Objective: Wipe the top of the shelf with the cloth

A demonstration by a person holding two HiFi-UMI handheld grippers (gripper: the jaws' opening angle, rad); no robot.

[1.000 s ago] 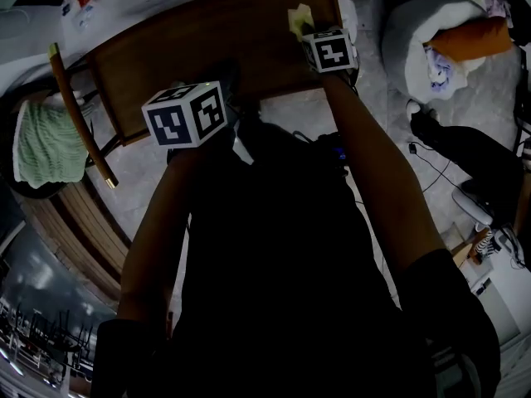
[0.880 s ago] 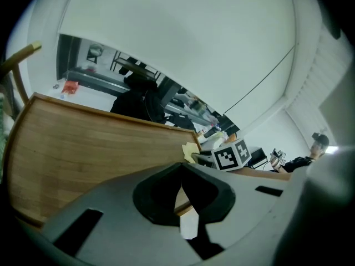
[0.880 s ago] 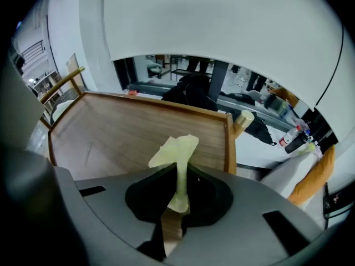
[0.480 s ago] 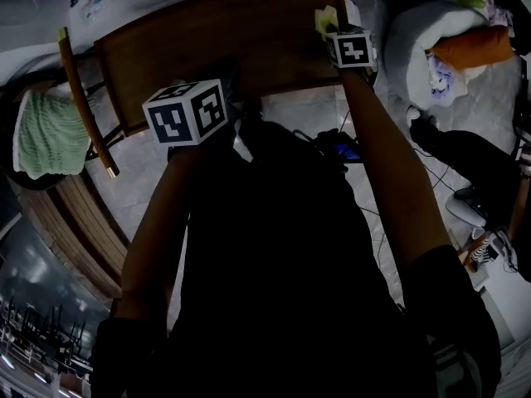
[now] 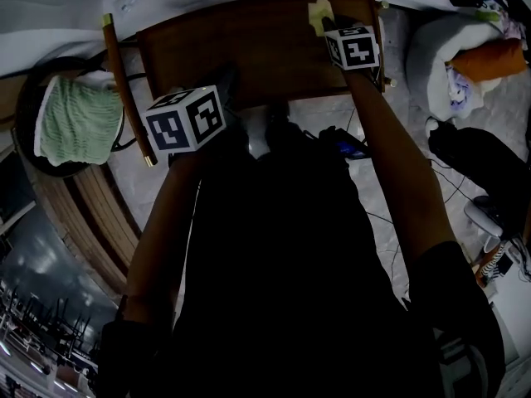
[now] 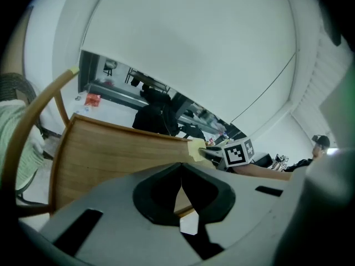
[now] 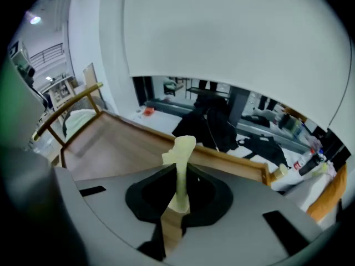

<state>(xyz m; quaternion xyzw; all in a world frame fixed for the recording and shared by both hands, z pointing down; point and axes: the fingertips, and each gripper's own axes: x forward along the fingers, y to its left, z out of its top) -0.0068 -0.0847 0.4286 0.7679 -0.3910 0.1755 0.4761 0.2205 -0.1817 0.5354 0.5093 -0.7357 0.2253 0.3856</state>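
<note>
- The wooden shelf (image 5: 249,48) fills the upper centre of the head view, its top bare brown.
- A green towel (image 5: 79,123) hangs at left centre.
- The left claw (image 6: 181,190) is clenched on nothing, over the shelf's lower left edge.
- The right claw (image 7: 177,195) is clamped on the cloth.
- The pale yellow cloth (image 5: 319,11) sits at upper right, on the shelf top near its right end.

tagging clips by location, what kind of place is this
Probably a lived-in indoor room: a wooden shelf, a white beanbag and cables across the pale floor.
</note>
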